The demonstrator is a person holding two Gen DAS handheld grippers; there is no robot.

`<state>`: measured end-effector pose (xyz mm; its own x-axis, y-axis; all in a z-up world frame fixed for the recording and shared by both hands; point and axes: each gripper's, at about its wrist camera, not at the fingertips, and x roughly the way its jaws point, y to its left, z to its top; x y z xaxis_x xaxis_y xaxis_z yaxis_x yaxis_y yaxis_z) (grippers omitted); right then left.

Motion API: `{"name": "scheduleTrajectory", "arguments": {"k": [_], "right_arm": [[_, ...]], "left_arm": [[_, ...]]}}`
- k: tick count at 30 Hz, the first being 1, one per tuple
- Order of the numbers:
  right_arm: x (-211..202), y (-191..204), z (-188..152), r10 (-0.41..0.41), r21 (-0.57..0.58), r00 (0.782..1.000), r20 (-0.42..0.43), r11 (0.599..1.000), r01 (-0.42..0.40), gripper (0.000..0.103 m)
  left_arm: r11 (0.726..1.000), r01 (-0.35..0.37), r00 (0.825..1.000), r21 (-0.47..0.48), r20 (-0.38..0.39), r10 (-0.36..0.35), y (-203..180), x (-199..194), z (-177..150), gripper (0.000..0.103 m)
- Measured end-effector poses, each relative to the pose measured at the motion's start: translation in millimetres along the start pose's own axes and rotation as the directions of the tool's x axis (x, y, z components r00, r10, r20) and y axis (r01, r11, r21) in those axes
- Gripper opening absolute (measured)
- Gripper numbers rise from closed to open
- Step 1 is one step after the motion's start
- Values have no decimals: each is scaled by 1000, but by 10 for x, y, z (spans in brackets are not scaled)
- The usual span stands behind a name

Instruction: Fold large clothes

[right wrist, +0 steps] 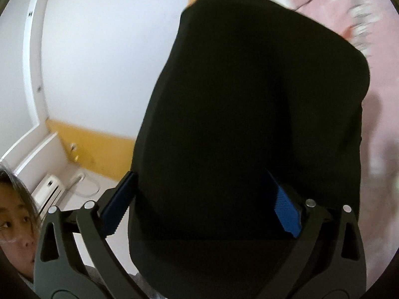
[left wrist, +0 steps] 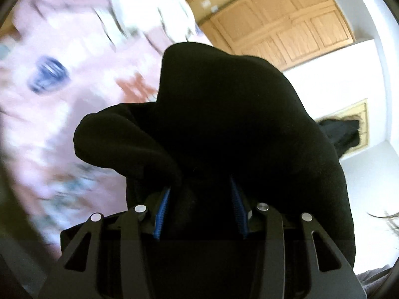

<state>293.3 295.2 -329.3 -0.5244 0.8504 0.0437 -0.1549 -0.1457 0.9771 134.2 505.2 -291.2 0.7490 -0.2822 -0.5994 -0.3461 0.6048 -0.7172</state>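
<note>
Black garment (left wrist: 224, 124): a large piece of black cloth, bunched and lifted clear of the bed, filling the middle of both wrist views
Left tongs (left wrist: 202, 206): partly closed, with a thick fold of the black garment clamped between the two blue ribbed pads (left wrist: 163, 214); the cloth billows up and over the fingers and hides their tips
Right tongs (right wrist: 202, 204): spread wide, with a broad bundle of the same garment (right wrist: 261, 112) sitting between the fingers; the right blue pad (right wrist: 286, 211) lies against the cloth, while the left pad stands at its edge, and whether it presses I cannot tell
Bed cover (left wrist: 62, 129): pale pink with blurred printed patches, behind the garment at the left of the left view and at the right edge of the right view (right wrist: 374, 49)
Wardrobe (left wrist: 286, 25): light wooden panelled doors, top right of the left view
Walls (right wrist: 104, 49): white, with a yellow band low down in the right view
Person (right wrist: 15, 219): part of a head with dark hair at the bottom left edge of the right view
</note>
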Motion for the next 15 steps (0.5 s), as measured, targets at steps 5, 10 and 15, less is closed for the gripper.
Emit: {"name": "scheduleTrajectory", "arguments": {"k": [5, 10, 15], "right_arm": [[1340, 477, -93, 145, -11, 978, -149, 989, -148, 98], [2668, 797, -383, 385, 85, 885, -263, 923, -376, 98], [3285, 347, -697, 568, 263, 788, -239, 819, -510, 98]], "left_arm": [[983, -183, 974, 3, 135, 181, 87, -1686, 130, 40], [915, -404, 885, -18, 246, 395, -81, -3118, 69, 41], [758, -652, 735, -1, 242, 633, -309, -3623, -49, 41]]}}
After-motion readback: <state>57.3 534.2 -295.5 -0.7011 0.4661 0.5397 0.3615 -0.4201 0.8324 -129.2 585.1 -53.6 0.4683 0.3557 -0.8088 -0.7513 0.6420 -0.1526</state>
